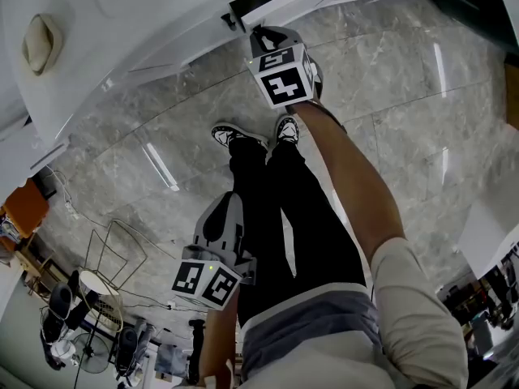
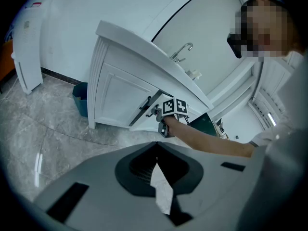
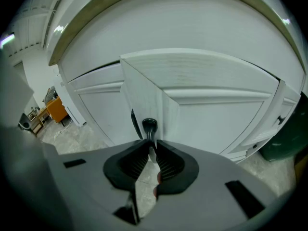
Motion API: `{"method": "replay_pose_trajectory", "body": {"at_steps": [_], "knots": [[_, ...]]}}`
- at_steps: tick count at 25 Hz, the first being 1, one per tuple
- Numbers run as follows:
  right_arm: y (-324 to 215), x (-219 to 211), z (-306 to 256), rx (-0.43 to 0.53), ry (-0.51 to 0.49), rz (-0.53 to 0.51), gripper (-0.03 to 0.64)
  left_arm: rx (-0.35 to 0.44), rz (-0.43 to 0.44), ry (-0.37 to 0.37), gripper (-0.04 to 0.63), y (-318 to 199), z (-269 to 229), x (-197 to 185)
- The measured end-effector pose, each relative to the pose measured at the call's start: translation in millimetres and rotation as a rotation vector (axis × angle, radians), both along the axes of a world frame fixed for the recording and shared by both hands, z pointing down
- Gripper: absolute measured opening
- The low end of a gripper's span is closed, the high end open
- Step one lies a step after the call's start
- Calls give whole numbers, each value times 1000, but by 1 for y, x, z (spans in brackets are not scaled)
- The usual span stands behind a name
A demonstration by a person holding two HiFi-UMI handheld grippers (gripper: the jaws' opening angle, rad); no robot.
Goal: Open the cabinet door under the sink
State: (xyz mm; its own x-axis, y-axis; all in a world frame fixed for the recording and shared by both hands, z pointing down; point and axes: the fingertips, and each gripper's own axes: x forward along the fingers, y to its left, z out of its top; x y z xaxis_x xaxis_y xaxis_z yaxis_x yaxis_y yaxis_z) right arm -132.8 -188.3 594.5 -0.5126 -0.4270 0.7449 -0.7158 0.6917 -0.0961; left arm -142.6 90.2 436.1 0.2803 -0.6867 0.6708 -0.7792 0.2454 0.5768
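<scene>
The right tool has its jaws pressed onto the dark handle of the cabinet door, with the knob-like end of the handle standing just proud of the jaw tips. The door is already off its frame by a narrow angle: the head view shows a dark gap behind its free edge, and the left gripper view shows the dark inside of the cabinet under the sink tap. The handle lies straight ahead of the right tool, at the door's free edge. A hinge shows at the far right of the panel, so the door will likely swing in an arc toward the person and round to that side. A straight pull would probably fight the hinge, so the tool should follow the curve. The left tool hangs low by the person's leg, well apart from the cabinet, with its jaws pressed together on nothing, so the right arm is plainly the nearer one.
</scene>
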Motion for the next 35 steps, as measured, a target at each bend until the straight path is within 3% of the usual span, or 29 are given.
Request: {"method": "replay_pose_trajectory", "body": {"at_steps": [11, 16, 20, 25, 35], "knots": [[13, 12, 0, 0, 4, -43, 58, 11, 17, -7, 0, -12, -8, 7], [18, 19, 1, -1, 8, -56, 58, 25, 63, -59, 0, -19, -15, 13], [23, 24, -1, -6, 9, -67, 58, 33, 129, -142, 0, -21, -20, 19], [28, 31, 0, 3, 30, -96, 58, 34, 105, -81, 0, -22, -21, 24], [39, 44, -1, 23, 59, -165, 57, 30, 56, -79, 0, -20, -23, 8]]}}
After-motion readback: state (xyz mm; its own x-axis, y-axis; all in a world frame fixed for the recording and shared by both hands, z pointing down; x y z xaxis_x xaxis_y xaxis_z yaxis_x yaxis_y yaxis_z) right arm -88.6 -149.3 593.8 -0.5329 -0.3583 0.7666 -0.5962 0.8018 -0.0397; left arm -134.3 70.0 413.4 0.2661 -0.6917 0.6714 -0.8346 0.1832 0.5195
